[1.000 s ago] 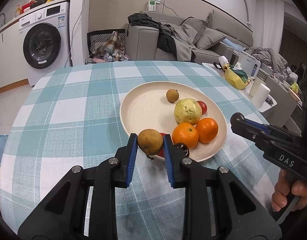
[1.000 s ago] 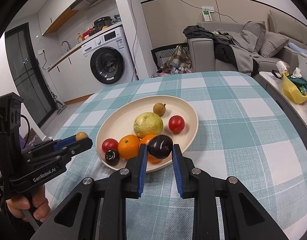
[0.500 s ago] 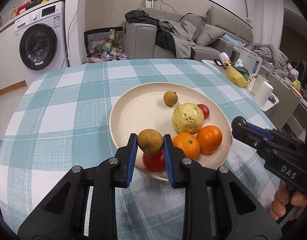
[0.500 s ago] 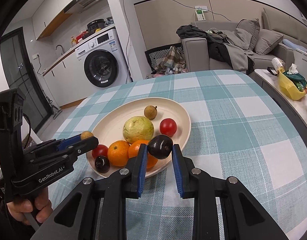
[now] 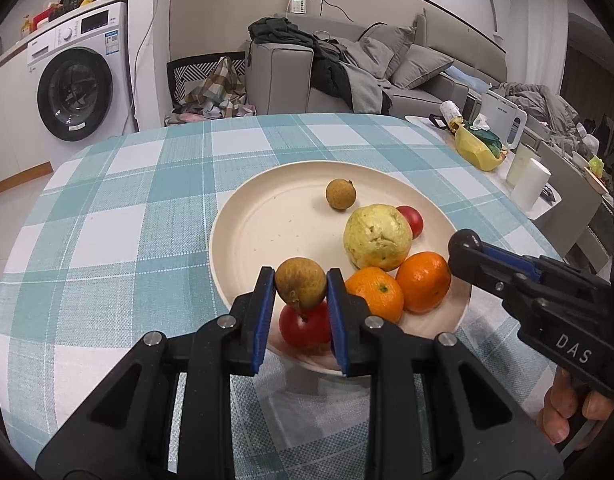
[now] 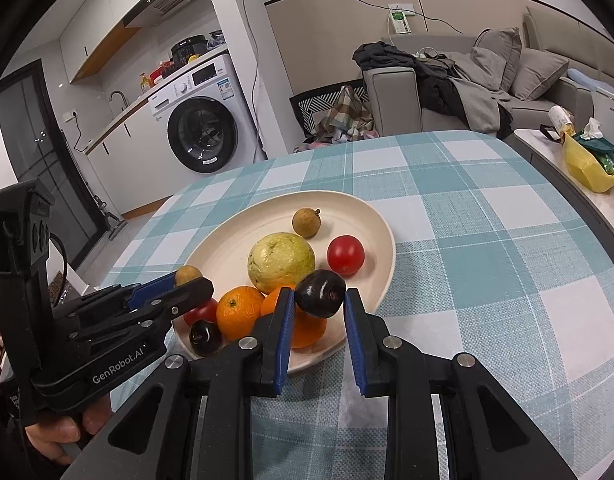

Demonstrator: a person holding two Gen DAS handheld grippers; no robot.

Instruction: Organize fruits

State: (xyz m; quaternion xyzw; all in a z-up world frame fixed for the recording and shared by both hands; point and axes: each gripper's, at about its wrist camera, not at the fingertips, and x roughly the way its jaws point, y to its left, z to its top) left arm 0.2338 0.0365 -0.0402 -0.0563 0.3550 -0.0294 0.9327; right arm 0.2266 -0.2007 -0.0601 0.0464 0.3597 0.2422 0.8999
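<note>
A cream plate (image 5: 267, 232) (image 6: 235, 248) sits on the checked tablecloth. On it lie a yellow-green guava (image 5: 377, 237) (image 6: 281, 262), two oranges (image 5: 423, 282) (image 6: 239, 312), two red tomatoes (image 5: 305, 326) (image 6: 346, 255), a small brown longan (image 5: 340, 194) (image 6: 306, 222) and a dark plum (image 6: 205, 337). My left gripper (image 5: 301, 280) is shut on a brown longan (image 5: 301, 283) (image 6: 188, 275) above the plate's near rim. My right gripper (image 6: 320, 296) is shut on a dark plum (image 6: 320, 294), held over the plate's near right edge.
The table edge (image 5: 35, 200) curves off at the left. A side table (image 5: 519, 184) with a yellow bag (image 5: 477, 148) and white cups stands to the right. Beyond are a sofa (image 5: 387, 72) and a washing machine (image 5: 77, 80). A hand (image 5: 567, 412) holds the right gripper.
The left gripper has moved forward over the plate's near rim with the longan. The right gripper has stayed nearly in place with the plum.
</note>
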